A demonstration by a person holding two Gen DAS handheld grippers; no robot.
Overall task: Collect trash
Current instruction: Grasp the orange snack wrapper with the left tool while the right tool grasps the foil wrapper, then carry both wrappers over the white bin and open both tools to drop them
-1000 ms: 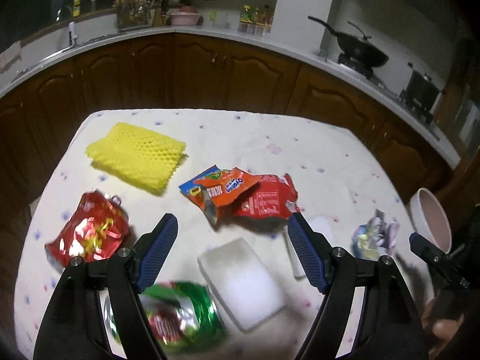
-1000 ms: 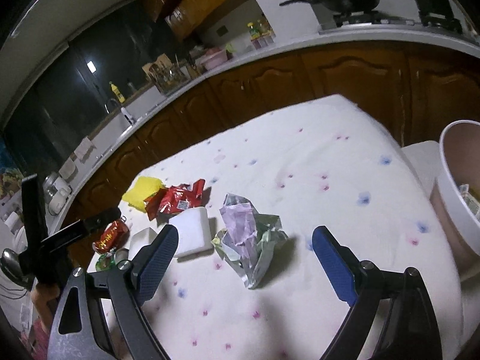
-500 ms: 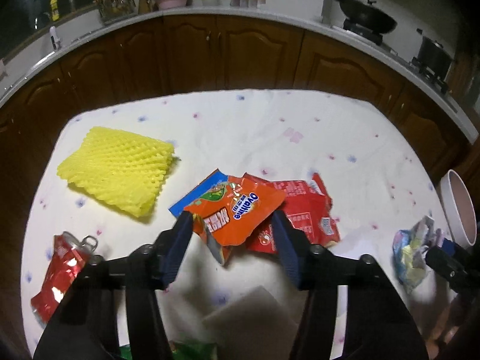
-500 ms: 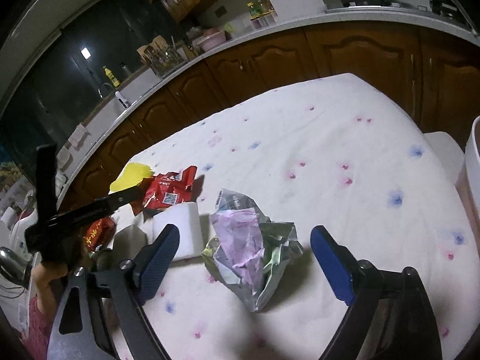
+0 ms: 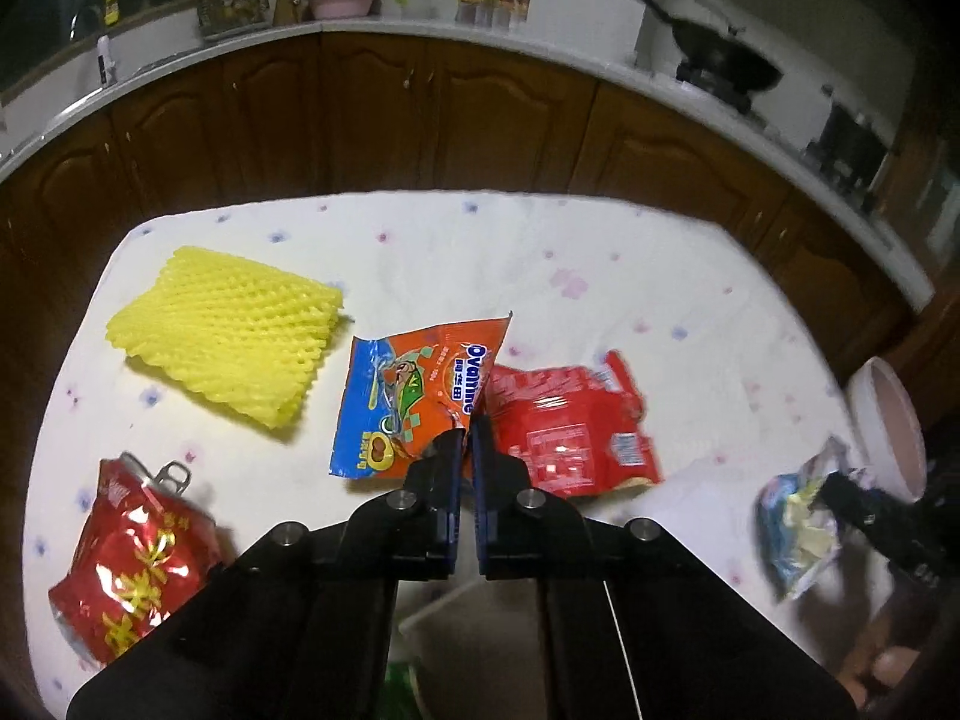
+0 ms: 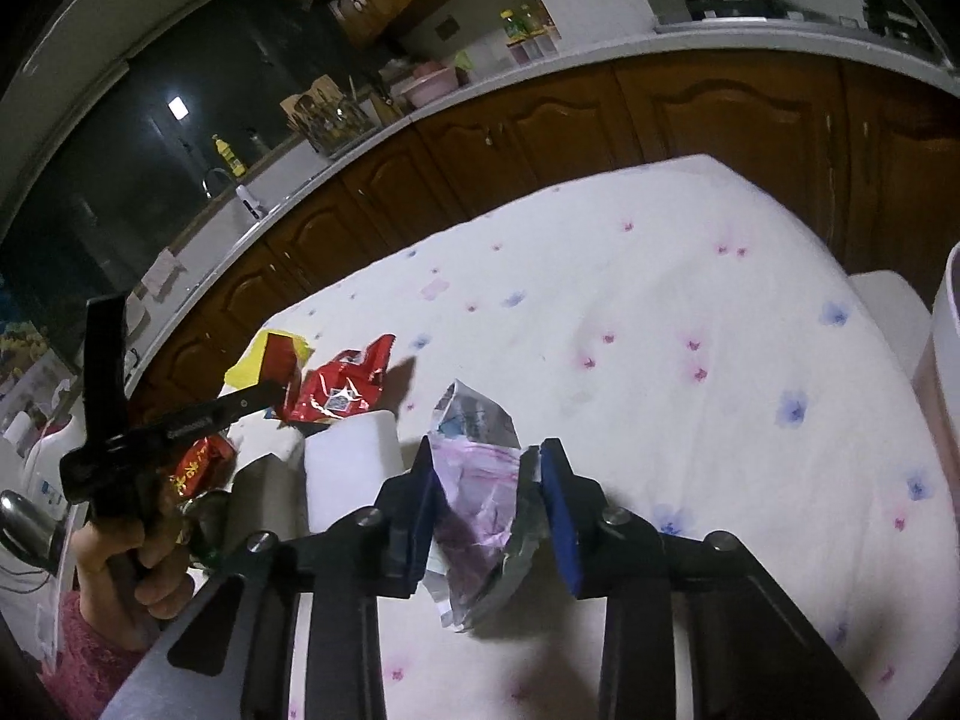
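Observation:
My left gripper is shut on the lower edge of an orange and blue Ovaltine wrapper, which is lifted off the table. A red wrapper lies just to its right. My right gripper is shut on a crumpled purple and silver wrapper, pinching its sides. That wrapper also shows in the left wrist view beside the pink-white trash bin. The bin's rim is at the right edge of the right wrist view.
A yellow foam net lies at the table's left. A crushed red can sits at the front left. A white foam block lies beside the red wrapper. The table has a flowered white cloth. Dark cabinets surround it.
Both grippers have closed. The left one moved forward and pinched the Ovaltine wrapper, lifting it. The right one moved onto the crumpled purple wrapper and squeezed it.

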